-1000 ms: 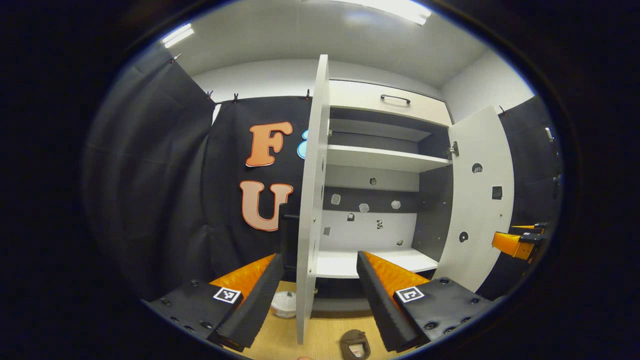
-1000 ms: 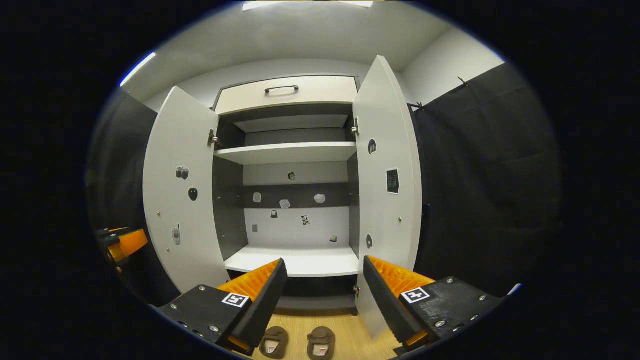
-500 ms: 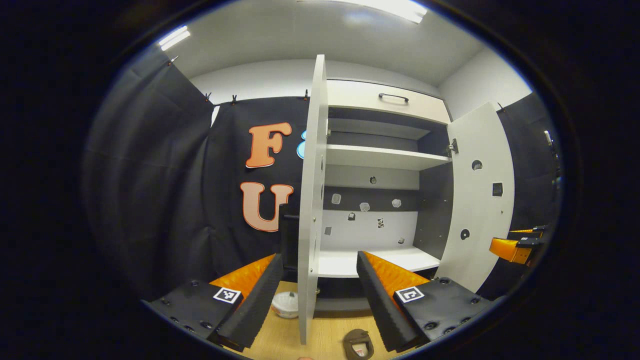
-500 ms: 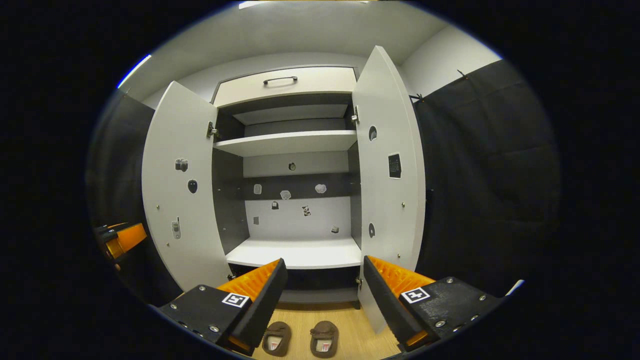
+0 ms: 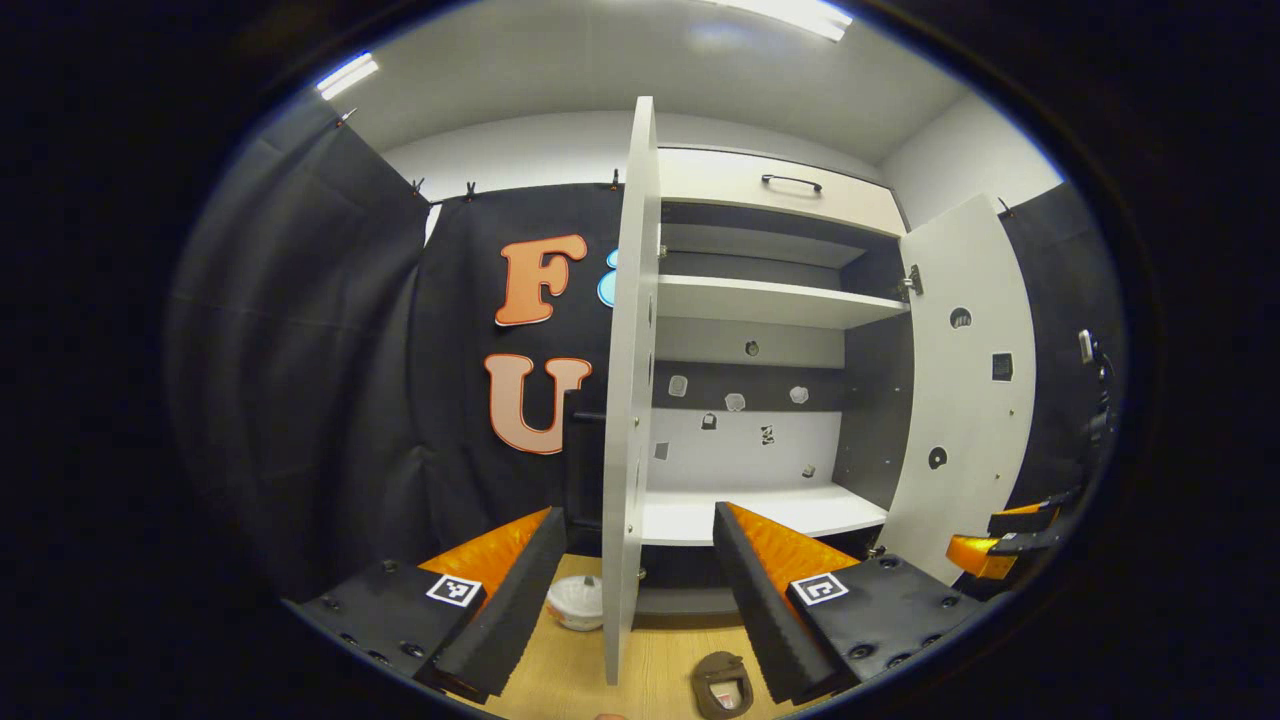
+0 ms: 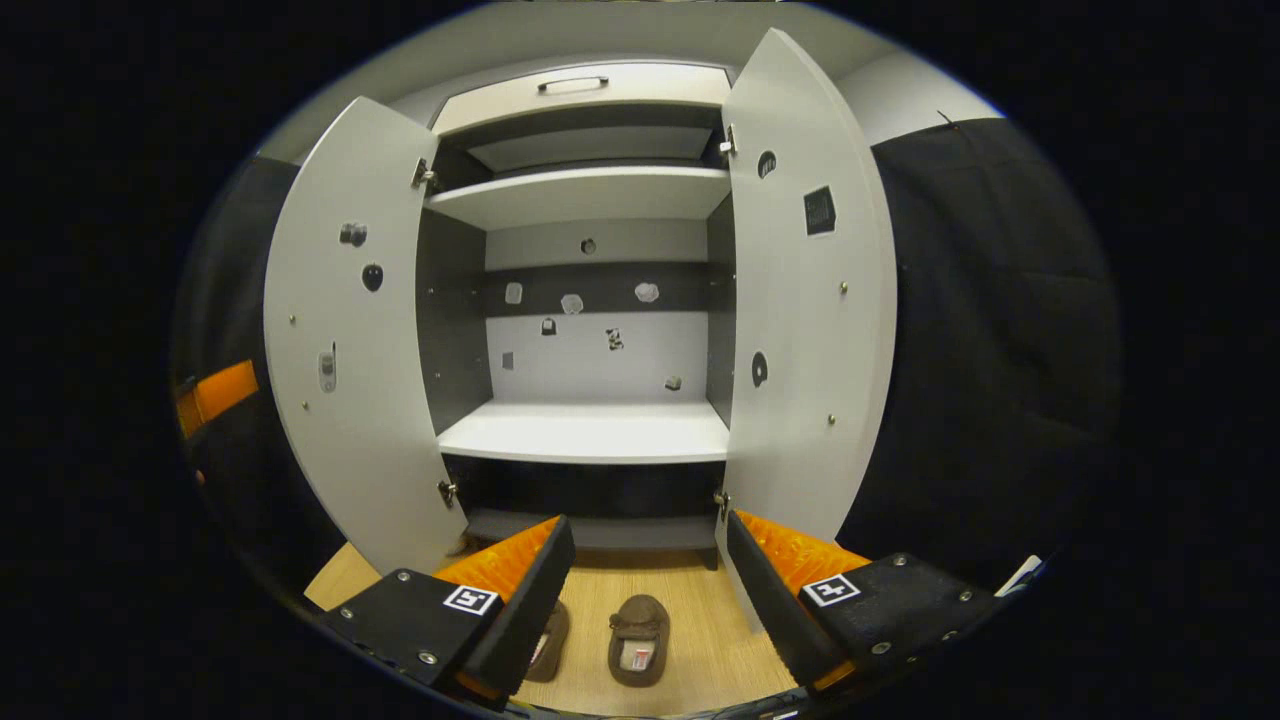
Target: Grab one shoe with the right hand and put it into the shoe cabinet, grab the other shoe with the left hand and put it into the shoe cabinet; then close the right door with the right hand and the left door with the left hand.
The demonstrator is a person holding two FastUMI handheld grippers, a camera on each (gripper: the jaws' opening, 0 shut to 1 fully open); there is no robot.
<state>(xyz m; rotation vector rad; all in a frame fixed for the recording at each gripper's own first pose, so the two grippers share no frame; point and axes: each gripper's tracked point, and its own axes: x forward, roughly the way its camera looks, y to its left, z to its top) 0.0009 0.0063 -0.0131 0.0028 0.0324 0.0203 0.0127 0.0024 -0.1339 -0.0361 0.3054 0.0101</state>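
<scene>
So both my grippers are spread wide with nothing between the fingers. In the right gripper view my right gripper [image 6: 640, 600] sits at bottom centre, aimed at the shoe cabinet [image 6: 590, 430], whose left door [image 6: 340, 330] and right door [image 6: 810, 320] both stand swung out. Two brown shoes lie on the wooden floor [image 6: 700, 640] in front of the cabinet: the right shoe [image 6: 638, 640] shows whole between my fingers at bottom centre, the left shoe [image 6: 550, 640] is half hidden behind my left finger, just beside it. Neither is touched. The lower shelf [image 6: 590, 435] sits mid-frame. My other gripper shows at the far left edge. In the left gripper view my left gripper [image 5: 635, 600] is at bottom centre with the left door [image 5: 625, 400] edge-on, rising between the fingers; I can't tell if it touches a finger. One shoe [image 5: 722, 685] lies at the bottom edge, right of the door. A small white round thing [image 5: 578, 603], maybe a bowl, sits on the floor left of the door. The right gripper [image 5: 1000, 545] shows at lower right, beside the right door [image 5: 965, 400].
</scene>
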